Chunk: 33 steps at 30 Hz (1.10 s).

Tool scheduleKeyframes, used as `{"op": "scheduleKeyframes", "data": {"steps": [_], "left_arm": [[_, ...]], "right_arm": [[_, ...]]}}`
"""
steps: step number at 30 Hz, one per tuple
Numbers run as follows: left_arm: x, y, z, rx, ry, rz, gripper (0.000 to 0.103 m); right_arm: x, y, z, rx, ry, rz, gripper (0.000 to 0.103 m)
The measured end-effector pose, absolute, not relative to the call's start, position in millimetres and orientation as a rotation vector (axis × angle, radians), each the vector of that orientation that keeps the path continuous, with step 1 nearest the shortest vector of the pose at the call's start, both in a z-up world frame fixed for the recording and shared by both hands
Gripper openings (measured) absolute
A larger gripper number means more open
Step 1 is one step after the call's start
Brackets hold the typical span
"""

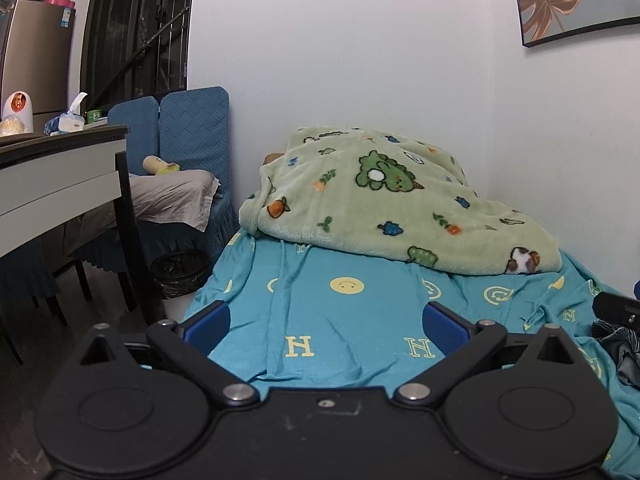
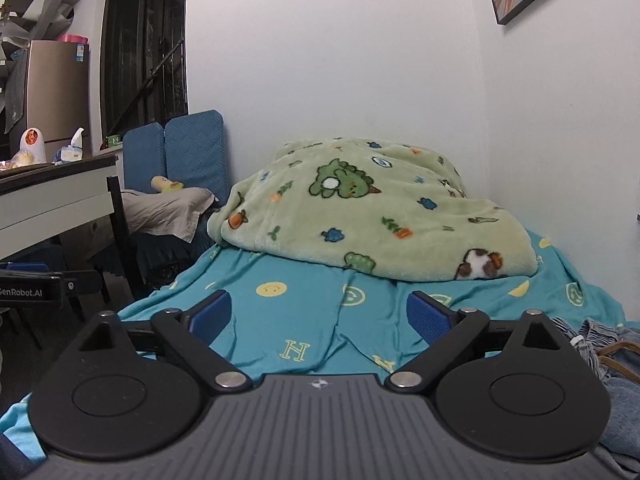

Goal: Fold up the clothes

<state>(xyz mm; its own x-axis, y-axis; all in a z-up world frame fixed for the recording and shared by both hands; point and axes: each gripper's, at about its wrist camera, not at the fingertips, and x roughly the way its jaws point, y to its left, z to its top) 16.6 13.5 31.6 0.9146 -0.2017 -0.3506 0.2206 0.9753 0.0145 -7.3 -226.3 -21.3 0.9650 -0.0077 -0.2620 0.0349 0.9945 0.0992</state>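
Left wrist view
- Left gripper (image 1: 326, 322): we see its jaws spread wide, nothing between them, only the turquoise bedsheet (image 1: 312, 320) beneath.
- Clothes (image 1: 618, 354): a dark striped bundle at the far right edge, well apart from our blue pads (image 1: 446, 328).
- Green fleece blanket (image 1: 384, 208): heaped at the wall end of the bed.
- Risk: we judge a closing here would pinch the sheet, since no garment lies between the jaws.

Right wrist view
- Right gripper (image 2: 318, 316): jaws as wide, holding nothing, over the sheet (image 2: 304, 320).
- Clothes (image 2: 608, 356): striped and denim pieces piled just right of the right-hand finger, with what looks like a brown strap or hanger among them.
- Left gripper body (image 2: 40, 286): at our left edge.
- Risk: we judge a grab into the pile could lift several layers or snag that strap.
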Motion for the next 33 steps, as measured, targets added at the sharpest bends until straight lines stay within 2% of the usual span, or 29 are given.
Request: {"op": "scheduleKeyframes", "data": {"steps": [33], "left_arm": [[11,1,19,0.084,0.373,-0.237,0.103]], "right_arm": [[-3,-217,-34,0.106,0.282,-0.064,0.1]]}}
